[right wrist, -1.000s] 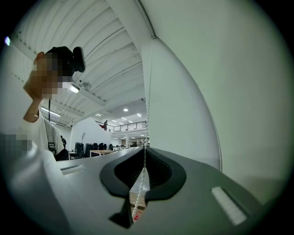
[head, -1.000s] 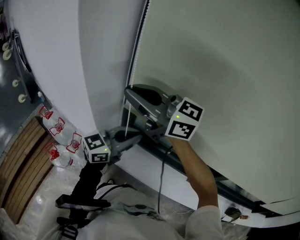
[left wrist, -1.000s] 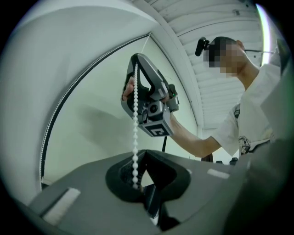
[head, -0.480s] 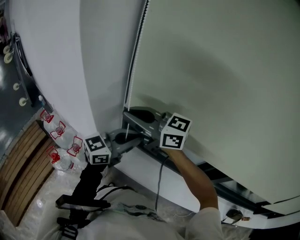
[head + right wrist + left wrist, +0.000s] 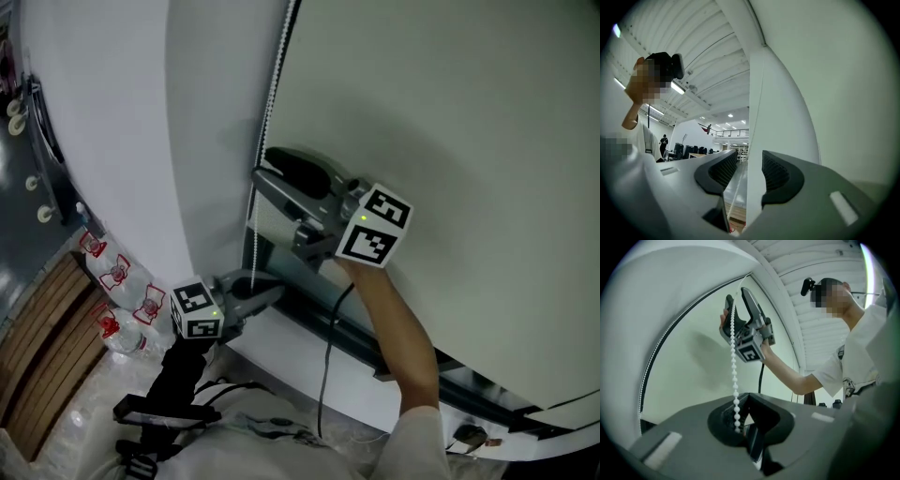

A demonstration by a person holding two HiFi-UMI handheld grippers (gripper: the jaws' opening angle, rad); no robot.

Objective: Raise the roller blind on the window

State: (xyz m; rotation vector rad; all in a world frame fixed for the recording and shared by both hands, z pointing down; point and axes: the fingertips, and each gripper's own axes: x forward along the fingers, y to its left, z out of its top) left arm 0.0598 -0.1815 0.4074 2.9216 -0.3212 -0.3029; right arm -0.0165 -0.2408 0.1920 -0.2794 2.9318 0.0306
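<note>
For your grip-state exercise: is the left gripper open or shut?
Shut: the left gripper clamps the bead chain, beads ending between its closed jaws.

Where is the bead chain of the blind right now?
In the head view the bead chain hangs along the left edge of the blind; in the left gripper view it drops past the right gripper into the shut jaws of the left gripper.

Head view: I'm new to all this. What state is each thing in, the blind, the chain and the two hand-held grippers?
Roller blind: lowered over the window.
Bead chain: hanging straight, pinched at its lower part.
Left gripper: shut on the bead chain.
Right gripper: open, higher up, with the chain running between its jaws, not gripped.
</note>
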